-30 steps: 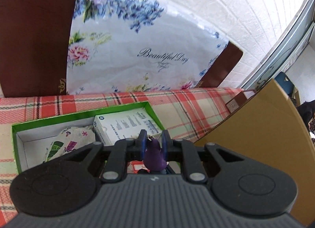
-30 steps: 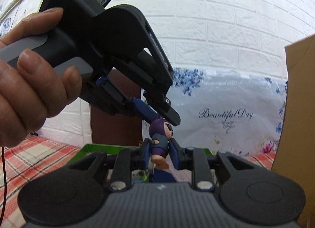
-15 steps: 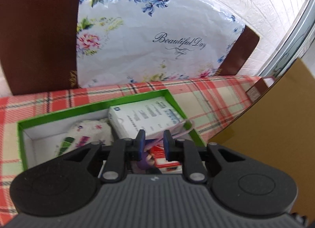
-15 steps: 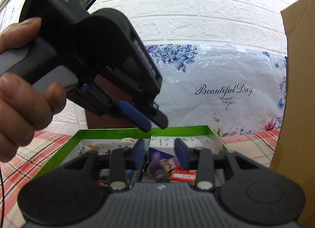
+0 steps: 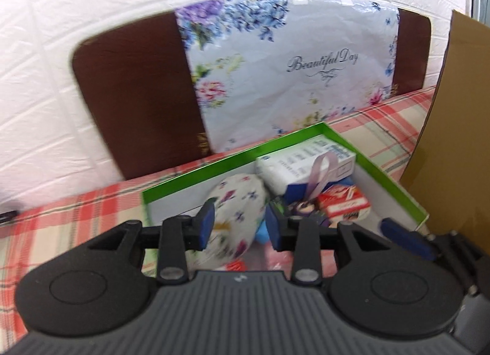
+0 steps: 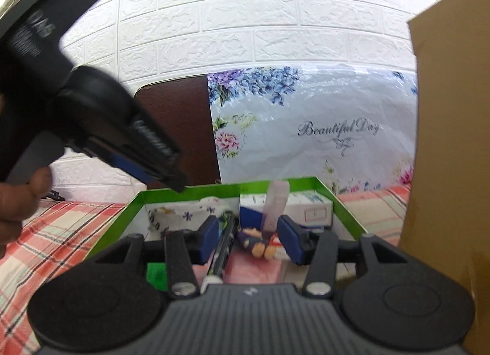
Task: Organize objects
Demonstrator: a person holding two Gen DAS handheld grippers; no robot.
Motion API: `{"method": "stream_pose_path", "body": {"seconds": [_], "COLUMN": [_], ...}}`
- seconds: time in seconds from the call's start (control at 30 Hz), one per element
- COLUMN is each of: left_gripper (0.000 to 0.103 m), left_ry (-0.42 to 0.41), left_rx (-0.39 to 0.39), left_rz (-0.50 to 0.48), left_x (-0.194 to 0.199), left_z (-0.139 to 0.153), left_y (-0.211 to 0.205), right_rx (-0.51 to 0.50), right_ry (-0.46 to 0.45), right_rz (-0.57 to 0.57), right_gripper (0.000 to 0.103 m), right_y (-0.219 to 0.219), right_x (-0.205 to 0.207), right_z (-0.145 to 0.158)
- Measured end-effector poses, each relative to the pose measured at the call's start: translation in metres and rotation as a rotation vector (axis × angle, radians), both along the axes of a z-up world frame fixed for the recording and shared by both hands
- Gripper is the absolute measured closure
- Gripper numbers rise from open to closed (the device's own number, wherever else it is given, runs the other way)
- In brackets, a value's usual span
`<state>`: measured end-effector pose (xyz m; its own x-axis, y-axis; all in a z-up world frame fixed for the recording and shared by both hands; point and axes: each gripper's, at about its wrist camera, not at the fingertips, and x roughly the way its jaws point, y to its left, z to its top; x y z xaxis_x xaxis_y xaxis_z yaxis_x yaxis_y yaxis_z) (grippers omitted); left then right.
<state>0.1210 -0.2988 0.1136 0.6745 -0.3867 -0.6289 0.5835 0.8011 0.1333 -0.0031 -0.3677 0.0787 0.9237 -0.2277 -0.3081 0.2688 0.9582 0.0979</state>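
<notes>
A green-rimmed box (image 5: 232, 160) (image 6: 190, 191) sits on the plaid tablecloth. In it lie a floral pouch (image 5: 235, 202) (image 6: 183, 214), a white carton (image 5: 306, 162) (image 6: 315, 205), a red packet (image 5: 343, 205) and the purple-haired figure (image 5: 301, 209) (image 6: 254, 240) with a pale ribbon loop (image 5: 321, 171). My left gripper (image 5: 239, 228) is open and empty above the pouch. My right gripper (image 6: 249, 235) is open and empty over the figure. The left gripper also shows in the right wrist view (image 6: 101, 122), raised at the left.
A floral "Beautiful Day" bag (image 5: 284, 70) leans on a brown board (image 5: 137, 94) against the white brick wall. A tall cardboard panel (image 5: 453, 128) (image 6: 450, 146) stands close on the right of the box. A dark pen (image 6: 223, 247) lies in the box.
Both grippers let go of the purple figure, which now lies in the box. Both jaws have opened wide. The left gripper has pulled up and to the left.
</notes>
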Motion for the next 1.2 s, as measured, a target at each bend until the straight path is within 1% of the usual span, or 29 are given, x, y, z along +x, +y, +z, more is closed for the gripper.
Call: {"method": "stream_pose_path", "body": {"seconds": [0.1, 0.17, 0.3, 0.37, 0.47, 0.53, 0.57, 0.6, 0.67, 0.73, 0.83, 0.9, 0.93, 1.0, 1.13, 1.2], "left_gripper": [0.055, 0.052, 0.05, 0.047, 0.046, 0.042, 0.04, 0.04, 0.039, 0.033, 0.025, 0.017, 0.016, 0.008, 0.005, 0.001], "left_ry": [-0.031, -0.047, -0.066, -0.07, -0.075, -0.079, -0.083, -0.086, -0.089, -0.091, -0.097, -0.095, -0.095, -0.099, -0.092, -0.088], "left_rx": [0.008, 0.01, -0.001, -0.009, -0.019, -0.021, -0.022, -0.021, -0.022, -0.027, -0.037, -0.046, -0.049, -0.048, -0.051, -0.053], "left_rz": [0.024, 0.035, 0.056, 0.069, 0.086, 0.092, 0.093, 0.094, 0.097, 0.103, 0.116, 0.124, 0.125, 0.129, 0.143, 0.155], "left_x": [-0.016, -0.026, -0.043, -0.05, -0.059, -0.066, -0.069, -0.072, -0.078, -0.082, -0.089, -0.093, -0.095, -0.1, -0.106, -0.108], "left_z": [0.002, 0.003, 0.006, 0.007, 0.008, 0.008, 0.007, 0.007, 0.007, 0.007, 0.007, 0.007, 0.006, 0.005, 0.003, 0.001], "left_y": [0.013, 0.021, 0.04, 0.049, 0.061, 0.068, 0.072, 0.074, 0.081, 0.087, 0.099, 0.108, 0.112, 0.118, 0.131, 0.137], "right_rx": [0.035, 0.057, 0.089, 0.094, 0.084, 0.077, 0.074, 0.073, 0.07, 0.061, 0.05, 0.05, 0.049, 0.044, 0.033, 0.028], "right_ry": [0.006, 0.005, -0.002, -0.007, -0.017, -0.023, -0.025, -0.028, -0.035, -0.04, -0.041, -0.042, -0.044, -0.044, -0.043, -0.043], "right_rz": [-0.011, -0.009, -0.005, -0.002, 0.005, 0.01, 0.012, 0.014, 0.018, 0.023, 0.022, 0.021, 0.02, 0.018, 0.02, 0.023], "right_gripper": [0.051, 0.051, 0.049, 0.048, 0.046, 0.044, 0.041, 0.035, 0.028, 0.027, 0.022, 0.015, 0.013, 0.007, 0.005, 0.003], "right_y": [0.001, 0.002, 0.007, 0.012, 0.022, 0.03, 0.034, 0.038, 0.045, 0.052, 0.062, 0.067, 0.069, 0.074, 0.085, 0.09], "right_x": [-0.013, -0.019, -0.027, -0.033, -0.04, -0.047, -0.05, -0.053, -0.058, -0.063, -0.069, -0.073, -0.076, -0.08, -0.086, -0.089], "right_z": [0.003, 0.007, 0.017, 0.023, 0.032, 0.038, 0.041, 0.043, 0.049, 0.053, 0.058, 0.061, 0.062, 0.064, 0.069, 0.071]}}
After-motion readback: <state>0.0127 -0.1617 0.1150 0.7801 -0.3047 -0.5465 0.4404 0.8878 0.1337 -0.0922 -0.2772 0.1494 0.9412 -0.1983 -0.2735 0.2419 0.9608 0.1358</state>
